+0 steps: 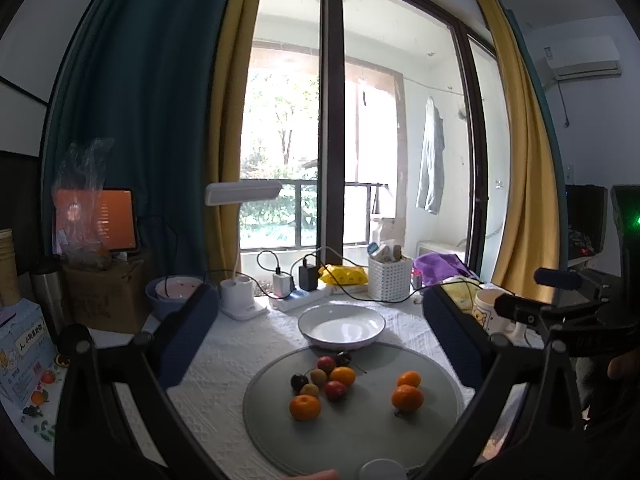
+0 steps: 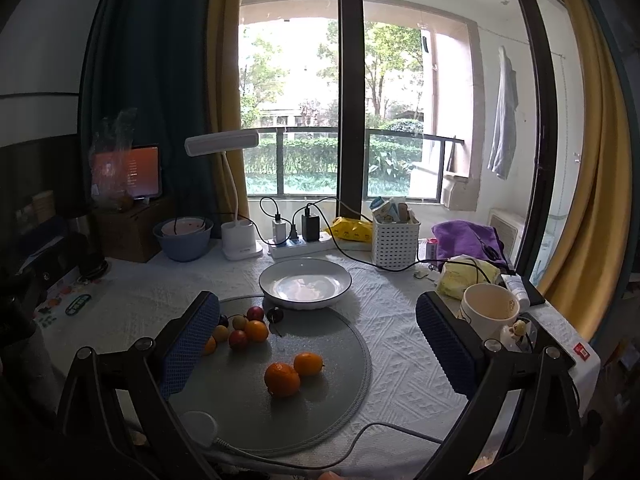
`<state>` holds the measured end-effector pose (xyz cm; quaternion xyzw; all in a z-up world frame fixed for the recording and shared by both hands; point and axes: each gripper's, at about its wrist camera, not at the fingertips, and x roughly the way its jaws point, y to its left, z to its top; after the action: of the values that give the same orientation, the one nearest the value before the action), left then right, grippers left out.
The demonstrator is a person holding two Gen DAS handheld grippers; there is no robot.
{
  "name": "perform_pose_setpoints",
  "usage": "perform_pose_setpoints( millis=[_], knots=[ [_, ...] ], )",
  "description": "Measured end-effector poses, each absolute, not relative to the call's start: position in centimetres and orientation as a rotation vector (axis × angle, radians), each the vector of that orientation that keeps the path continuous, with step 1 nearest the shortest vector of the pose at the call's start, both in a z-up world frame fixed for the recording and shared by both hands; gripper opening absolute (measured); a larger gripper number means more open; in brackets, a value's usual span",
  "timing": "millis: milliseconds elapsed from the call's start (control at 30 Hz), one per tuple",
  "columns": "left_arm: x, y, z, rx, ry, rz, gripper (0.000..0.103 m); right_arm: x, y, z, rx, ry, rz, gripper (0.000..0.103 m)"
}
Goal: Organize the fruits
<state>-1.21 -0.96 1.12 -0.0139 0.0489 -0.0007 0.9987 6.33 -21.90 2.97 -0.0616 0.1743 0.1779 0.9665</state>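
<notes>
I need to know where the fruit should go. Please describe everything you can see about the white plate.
The white plate is round, shallow and glossy, probably ceramic, with a thin dark rim line. It is empty and sits upright on the white tablecloth, its near edge overlapping the grey round mat. No fruit and no tongs touch it.

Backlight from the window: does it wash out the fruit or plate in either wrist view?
Left wrist: window blown out, plate bright with faint glare, oranges still well exposed. Right wrist: outdoors better exposed, plate shows a soft reflection, fruit dimmer but sharp. Both: strong fisheye bending of the curtains, dark corners.
</notes>
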Motion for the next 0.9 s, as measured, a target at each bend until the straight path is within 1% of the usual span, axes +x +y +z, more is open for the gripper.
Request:
perform_pose_setpoints(
  millis=[900],
  knots=[
    [-1.65, -0.79, 1.12, -0.031, 0.097, -0.006, 0.103, 6.27, -21.70, 3.01, -0.127, 0.357, 0.375, 0.101]
  ],
)
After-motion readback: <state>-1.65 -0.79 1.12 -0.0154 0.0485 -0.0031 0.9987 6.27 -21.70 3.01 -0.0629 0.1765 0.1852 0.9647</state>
